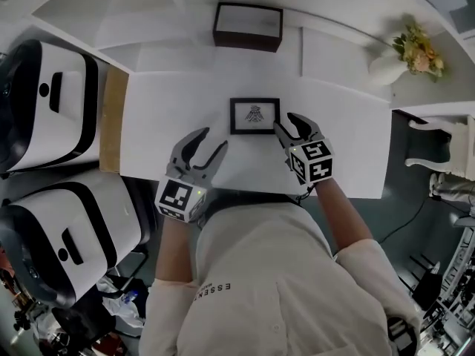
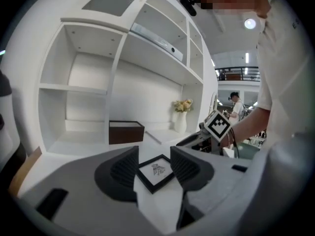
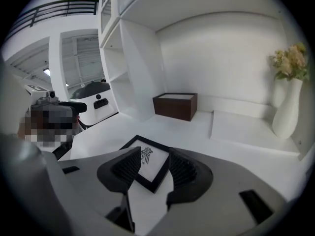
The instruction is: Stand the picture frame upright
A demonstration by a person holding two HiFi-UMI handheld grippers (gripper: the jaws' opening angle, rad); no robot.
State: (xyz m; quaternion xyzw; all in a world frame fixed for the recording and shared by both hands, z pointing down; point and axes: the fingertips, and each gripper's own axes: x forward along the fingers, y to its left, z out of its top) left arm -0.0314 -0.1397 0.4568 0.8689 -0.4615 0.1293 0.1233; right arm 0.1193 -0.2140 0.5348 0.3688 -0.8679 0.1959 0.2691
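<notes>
A small black picture frame [image 1: 254, 116] with a bird drawing lies flat on the white table [image 1: 163, 124]. My right gripper [image 1: 290, 125] is open at the frame's right near corner, and in the right gripper view the frame [image 3: 146, 162] shows in the gap between the jaws. My left gripper [image 1: 208, 144] is open and holds nothing, a little short of the frame's left near corner. In the left gripper view the frame [image 2: 156, 171] lies beyond the jaws, with the right gripper [image 2: 197, 140] to its right.
A dark brown box [image 1: 248, 26] stands on the shelf behind the table. At the back right is a white vase of flowers [image 1: 412, 54]. Two white and black machines [image 1: 44, 102] stand left of the table. The person's torso is against the table's near edge.
</notes>
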